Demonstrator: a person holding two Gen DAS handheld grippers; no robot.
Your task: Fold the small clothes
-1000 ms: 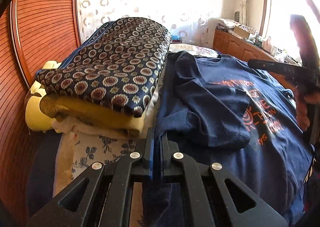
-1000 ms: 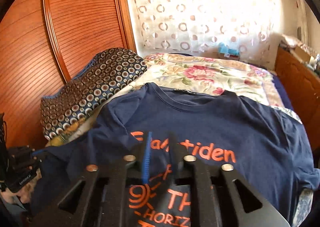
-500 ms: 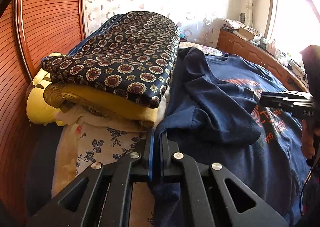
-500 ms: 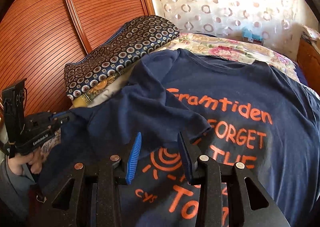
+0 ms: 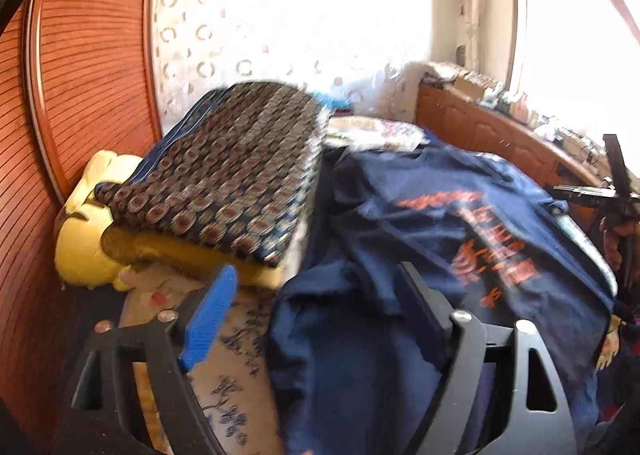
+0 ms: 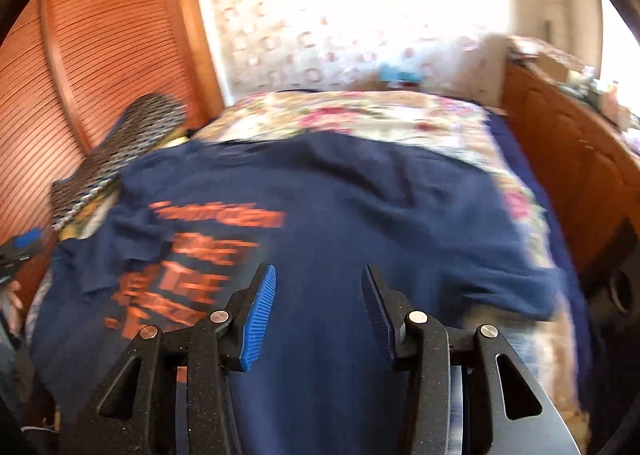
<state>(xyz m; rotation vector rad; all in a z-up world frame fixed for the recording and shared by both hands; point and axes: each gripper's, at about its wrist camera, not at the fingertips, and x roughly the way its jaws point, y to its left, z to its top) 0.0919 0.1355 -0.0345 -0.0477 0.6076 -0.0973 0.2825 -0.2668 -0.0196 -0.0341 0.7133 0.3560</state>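
The room is a bedroom with a ribbed wooden wardrobe door (image 5: 92, 67) on the left, a bright patterned curtain (image 6: 340, 15) on the far wall, and a wooden cabinet (image 6: 568, 159) along the right side. A bed with a floral bedspread (image 6: 360, 115) fills the middle of both views. On it lies the navy T-shirt (image 6: 360, 207) with orange letters, spread across the near part of the bed, its print turned up and its neck toward the far end. Both pictures are blurred, so the words of the print cannot be read. In the left wrist view the left sleeve of the shirt lies folded in over the body, with wrinkles near the left edge. To the left of the shirt, touching its edge, is a folded dark patterned blanket (image 5: 224, 171) which rests on a yellow cushion (image 5: 80, 239). The left gripper (image 5: 320, 295) is over the near left part of the shirt, and its fingers stand wide apart with nothing between them; the blue pad (image 5: 208, 319) is over the bedspread and the other finger is over the navy cloth. The right gripper (image 6: 318, 307) is over the near middle of the shirt, just right of the orange print, and its fingers are also wide apart and hold nothing.
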